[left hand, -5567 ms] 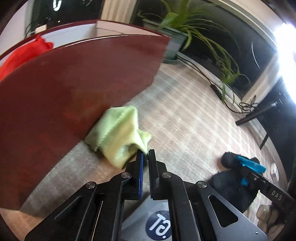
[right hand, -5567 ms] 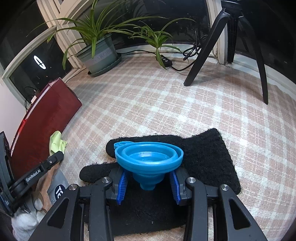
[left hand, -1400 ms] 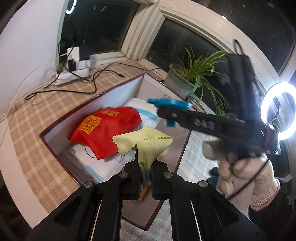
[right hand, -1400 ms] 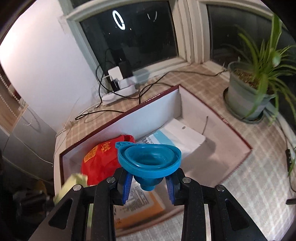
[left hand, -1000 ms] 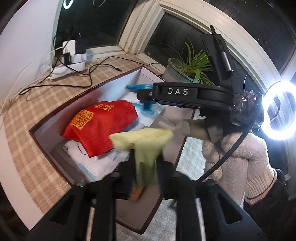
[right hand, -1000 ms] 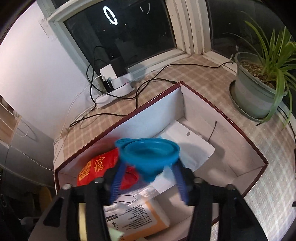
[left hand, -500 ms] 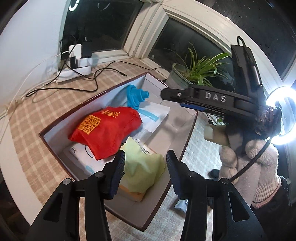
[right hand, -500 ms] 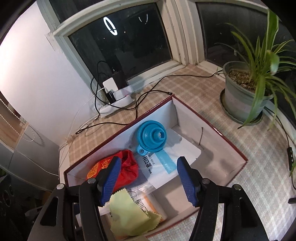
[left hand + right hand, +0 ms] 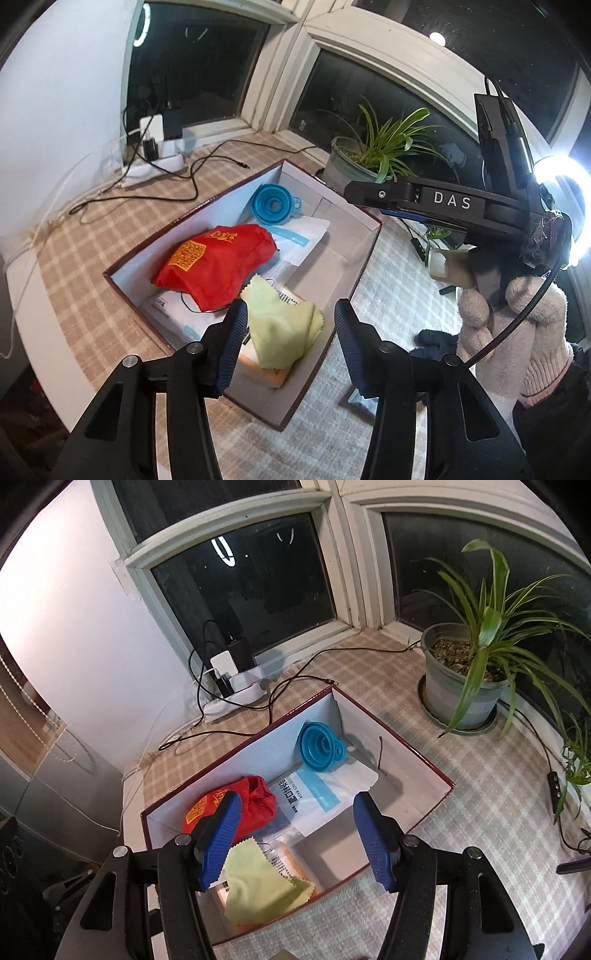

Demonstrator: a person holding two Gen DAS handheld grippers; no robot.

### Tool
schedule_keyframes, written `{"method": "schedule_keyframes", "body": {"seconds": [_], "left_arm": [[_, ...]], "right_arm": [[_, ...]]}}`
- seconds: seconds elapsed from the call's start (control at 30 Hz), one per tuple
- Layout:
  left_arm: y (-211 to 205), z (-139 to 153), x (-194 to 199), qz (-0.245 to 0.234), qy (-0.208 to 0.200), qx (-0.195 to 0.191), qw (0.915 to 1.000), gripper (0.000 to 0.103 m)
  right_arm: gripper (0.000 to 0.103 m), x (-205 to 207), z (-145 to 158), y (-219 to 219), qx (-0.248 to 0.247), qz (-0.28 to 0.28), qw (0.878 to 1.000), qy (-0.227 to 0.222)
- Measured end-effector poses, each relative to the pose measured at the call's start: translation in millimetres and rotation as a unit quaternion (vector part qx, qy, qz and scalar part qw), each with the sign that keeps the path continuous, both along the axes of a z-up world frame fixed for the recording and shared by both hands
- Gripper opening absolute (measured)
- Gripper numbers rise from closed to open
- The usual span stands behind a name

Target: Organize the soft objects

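Yellow-green cloth (image 9: 282,326) lies crumpled in the box (image 9: 371,236), near end, on top of flat packets and touching the red pouch (image 9: 214,264). Blue funnel (image 9: 275,204) sits at the far end, tipped on its side by the back wall, partly on a white mask packet (image 9: 325,790).

L gripper (image 9: 288,343) hangs above the cloth, jaws just been opening, nothing pinched btwn them. R gripper (image 9: 295,840) also spread and empty, over the box middle. My gloved R hand (image 9: 517,332) shows at the edge of the left wrist view.

Step, as I read it: both drops done. Next, I'd guess, is the dark glove (image 9: 436,338) on the checked mat (image 9: 402,291) beside the box. That calls for swinging out past the box rim w/o clipping it, then a low pinch on limp fabric.
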State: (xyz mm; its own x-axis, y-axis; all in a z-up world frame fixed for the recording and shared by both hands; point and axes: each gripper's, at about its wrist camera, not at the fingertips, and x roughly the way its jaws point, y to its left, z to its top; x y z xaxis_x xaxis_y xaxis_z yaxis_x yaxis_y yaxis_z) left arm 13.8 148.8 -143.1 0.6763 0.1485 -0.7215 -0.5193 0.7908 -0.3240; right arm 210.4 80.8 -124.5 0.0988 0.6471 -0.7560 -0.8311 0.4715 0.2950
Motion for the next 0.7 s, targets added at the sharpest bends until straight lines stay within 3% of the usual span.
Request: {"method": "schedule_keyframes", "body": {"seconds": [0.07,0.3,0.37,0.53,0.7], "left_arm": [[-3,4,-4,0.001,-0.002,0.007,1.0000,0.056],[-14,9,-11,-0.011,-0.004,0.011,0.9999,0.057],[-19,9,-12,-0.018,-0.006,0.006,0.9998,0.062],[-35,4,-12,-0.036,-0.012,-0.005,0.9993,0.066],[-55,-11,-1,-0.067,-0.008,-0.034,0.9971,0.066]], "right_arm": [[0.059,-3,4,-5,0.003,-0.001,1.000,-0.004],[0.059,-16,15,-32,0.012,-0.002,1.000,-0.018],[0.059,-20,19,-48,0.015,-0.003,0.999,-0.029],[0.059,-22,21,-103,0.021,-0.028,0.999,-0.036],[0.059,-11,10,-181,0.029,-0.093,0.995,-0.023]]}}
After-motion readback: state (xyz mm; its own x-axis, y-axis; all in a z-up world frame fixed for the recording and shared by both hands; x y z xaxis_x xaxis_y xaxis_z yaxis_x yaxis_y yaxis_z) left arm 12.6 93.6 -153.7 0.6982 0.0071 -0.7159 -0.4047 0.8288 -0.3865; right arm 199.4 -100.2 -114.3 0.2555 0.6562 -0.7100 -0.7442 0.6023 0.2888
